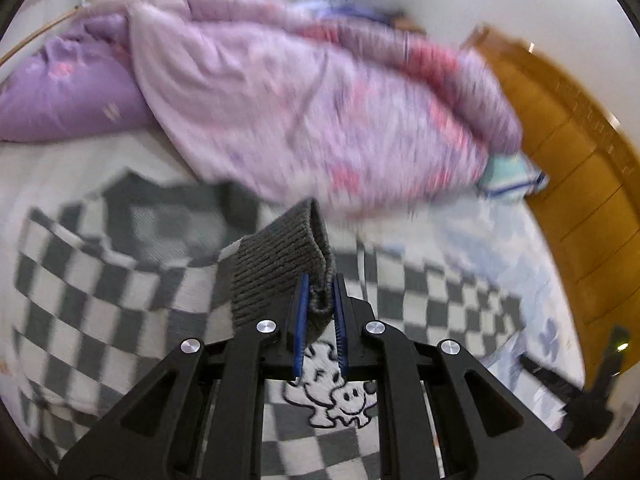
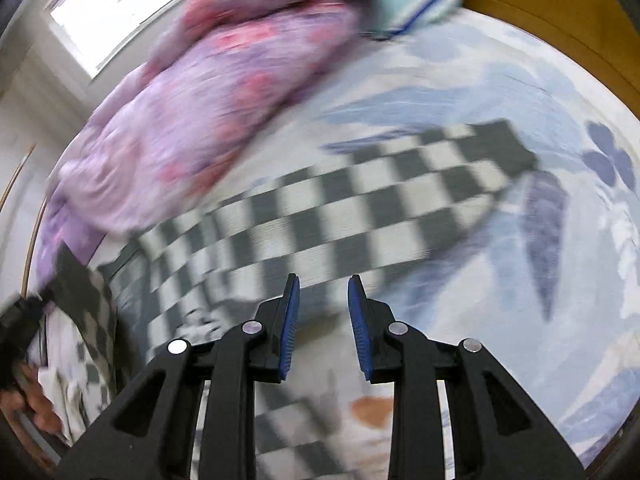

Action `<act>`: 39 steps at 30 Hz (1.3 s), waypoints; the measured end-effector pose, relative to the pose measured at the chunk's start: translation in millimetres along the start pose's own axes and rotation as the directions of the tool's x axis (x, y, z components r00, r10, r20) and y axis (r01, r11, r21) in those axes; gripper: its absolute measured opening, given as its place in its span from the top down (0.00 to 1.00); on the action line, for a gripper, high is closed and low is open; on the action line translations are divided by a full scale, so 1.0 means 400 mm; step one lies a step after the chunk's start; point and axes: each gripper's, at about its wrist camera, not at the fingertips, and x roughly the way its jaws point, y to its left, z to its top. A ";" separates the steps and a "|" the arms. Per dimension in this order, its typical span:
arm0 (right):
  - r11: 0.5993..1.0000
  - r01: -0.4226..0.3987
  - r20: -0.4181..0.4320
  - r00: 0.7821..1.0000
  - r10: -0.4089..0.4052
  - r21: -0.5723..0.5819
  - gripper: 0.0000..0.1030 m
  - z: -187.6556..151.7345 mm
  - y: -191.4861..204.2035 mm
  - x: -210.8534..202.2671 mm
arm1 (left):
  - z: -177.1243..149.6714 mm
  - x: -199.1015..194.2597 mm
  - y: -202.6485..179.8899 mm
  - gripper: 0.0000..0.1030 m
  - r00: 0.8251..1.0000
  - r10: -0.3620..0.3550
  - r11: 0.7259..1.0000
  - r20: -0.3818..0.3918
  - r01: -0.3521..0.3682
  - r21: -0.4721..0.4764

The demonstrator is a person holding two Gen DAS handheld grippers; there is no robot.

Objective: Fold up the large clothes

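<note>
A grey-and-white checkered sweater (image 1: 100,280) lies spread on the bed, with a cartoon dog patch (image 1: 336,392) on it. My left gripper (image 1: 320,280) is shut on the sweater's grey ribbed cuff (image 1: 276,264), which stands up folded between the blue pads. In the right wrist view the sweater (image 2: 360,208) stretches across the bed, its dark-edged sleeve end (image 2: 504,148) pointing right. My right gripper (image 2: 323,284) hovers over the sweater's lower part, open, with nothing between its fingers. At the far left a hand (image 2: 24,404) holds up checkered cloth.
A bunched purple and pink quilt (image 1: 300,112) is piled along the bed's far side, next to a teal pillow (image 1: 508,176). A wooden headboard (image 1: 580,184) stands at the right. The sheet (image 2: 500,300) has a blue leaf print. A window (image 2: 116,12) is behind.
</note>
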 end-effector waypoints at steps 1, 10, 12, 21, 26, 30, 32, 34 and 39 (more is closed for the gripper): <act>1.000 0.007 -0.001 1.000 -0.007 0.021 0.72 0.007 -0.035 0.008 | -0.015 0.038 -0.018 0.88 1.000 0.004 1.000 -0.022 -0.004 0.011; 0.962 -0.025 0.044 0.999 0.013 0.273 0.37 0.041 -0.244 0.072 | -0.102 0.196 -0.102 0.95 0.977 -0.058 0.992 -0.204 0.080 0.099; 0.951 -0.050 0.039 0.998 0.040 0.304 0.34 0.044 -0.263 0.106 | -0.105 0.174 -0.082 0.68 0.982 -0.041 0.995 -0.186 0.057 0.084; 0.914 -0.100 0.034 0.995 0.095 0.393 0.32 0.028 -0.296 0.246 | -0.139 0.120 0.163 0.31 0.957 0.213 0.977 -0.199 -0.215 0.012; 0.885 -0.183 0.099 0.983 0.156 0.429 0.26 0.028 -0.314 0.273 | -0.206 0.159 0.316 0.31 0.906 0.236 0.964 -0.353 -0.263 -0.031; 0.942 -0.051 0.034 0.999 0.042 0.332 0.48 0.049 -0.278 0.267 | -0.195 0.153 0.349 0.31 0.919 0.164 0.979 -0.358 -0.195 -0.053; 0.943 -0.003 0.031 1.000 -0.008 0.334 0.76 0.051 -0.281 0.256 | -0.191 0.147 0.350 0.31 0.922 0.157 0.982 -0.355 -0.185 -0.046; 0.936 -0.019 0.068 0.998 -0.005 0.351 0.86 0.048 -0.275 0.230 | -0.184 0.124 0.356 0.31 0.931 0.132 0.984 -0.342 -0.165 -0.069; 0.994 0.018 0.196 0.980 -0.040 0.112 0.90 0.093 -0.067 0.120 | -0.168 0.017 0.403 0.31 0.951 0.096 0.978 -0.295 -0.145 -0.149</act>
